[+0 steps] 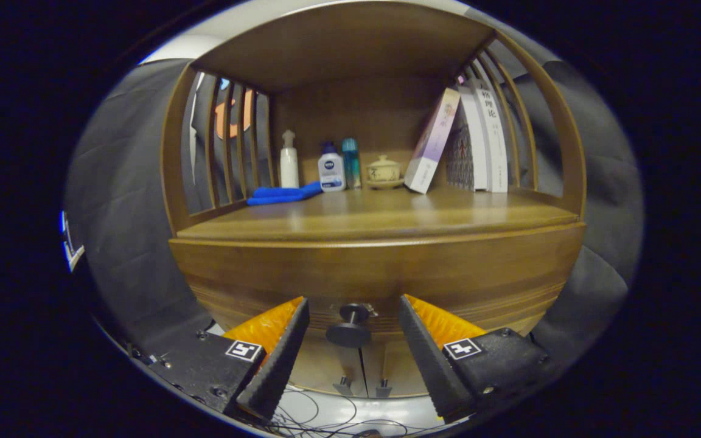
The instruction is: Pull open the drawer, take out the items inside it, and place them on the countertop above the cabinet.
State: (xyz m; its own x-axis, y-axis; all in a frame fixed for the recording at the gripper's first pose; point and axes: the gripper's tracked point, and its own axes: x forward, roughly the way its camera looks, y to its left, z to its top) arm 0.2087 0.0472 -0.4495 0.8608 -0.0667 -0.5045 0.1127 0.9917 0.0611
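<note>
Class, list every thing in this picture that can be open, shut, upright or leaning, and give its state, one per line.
Drawer: shut.
Drawer knob: between the fingers, untouched.
Gripper: open.
Cabinet doors: shut.
White spray bottle: upright.
Lidded cup: lid on.
Purple book: leaning.
Blue cloth: lying flat.

drawer [381, 277]: wide brown wooden front with horizontal grooves near its lower edge, running across the cabinet directly under the countertop; closed, its face flush with the cabinet
drawer knob [350, 326]: dark round pull on a short stem, sticking out from the middle of the drawer's lower edge, seen end-on
countertop [381, 219]: smooth brown wooden surface directly above the drawer, its front part bare
cabinet [359, 365]: same brown wood, two lower doors meeting at a central seam beneath the drawer, each with a small handle near the bottom
gripper [353, 322]: fingers spread apart, the knob between them, neither touching it
</note>
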